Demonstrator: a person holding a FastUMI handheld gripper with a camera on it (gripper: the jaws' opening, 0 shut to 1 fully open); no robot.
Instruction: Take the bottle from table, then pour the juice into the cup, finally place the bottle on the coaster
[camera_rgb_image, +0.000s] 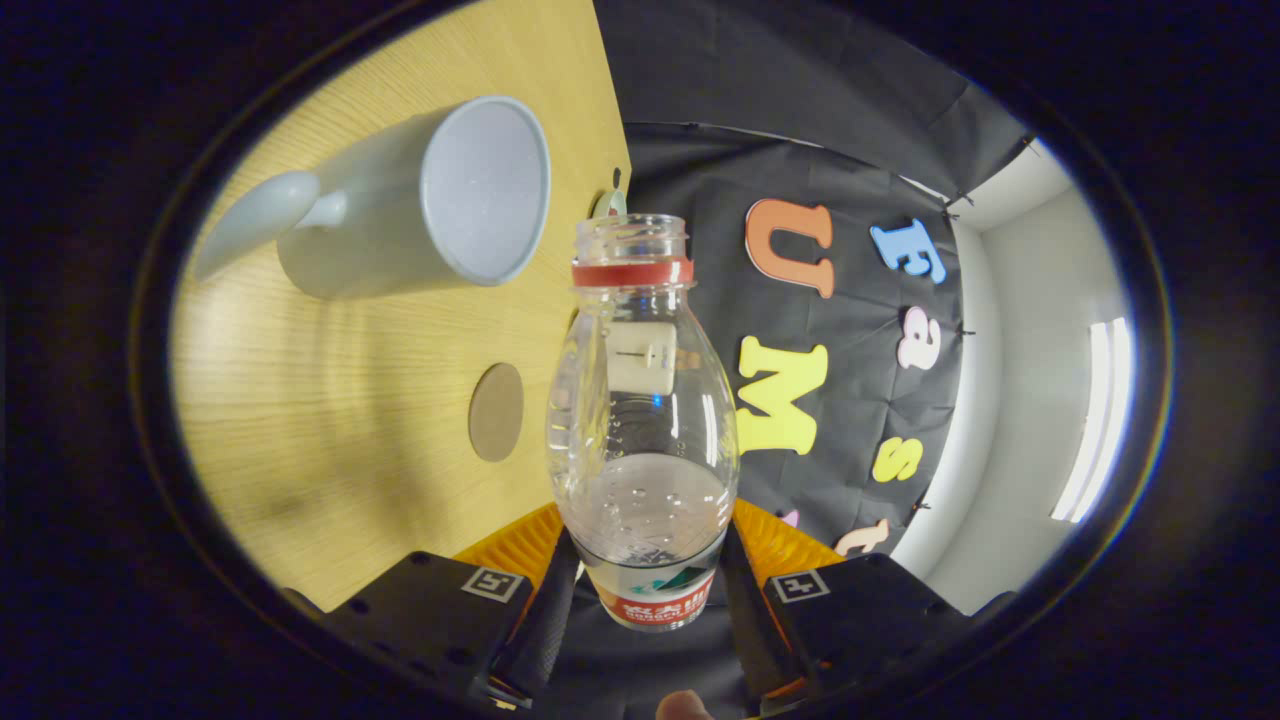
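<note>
A clear plastic bottle (642, 420) with a red neck ring and no cap sits between my fingers, and my gripper (645, 570) is shut on its labelled lower body. A little clear liquid lies in the bottle near the fingers. The whole view is rolled sideways against the wooden table (330, 420). A pale grey cup (420, 205) with a handle stands on the table beyond the fingers, its open mouth turned toward the bottle's neck; the two are apart. A round brown coaster (496, 411) lies flat on the table between the cup and the fingers, close beside the bottle.
The table's far edge runs just behind the bottle's neck, where a small round object (610, 203) peeks out. Past that edge hangs the booth's black cloth wall (850, 330), with a white wall and a light strip (1095, 420) further off.
</note>
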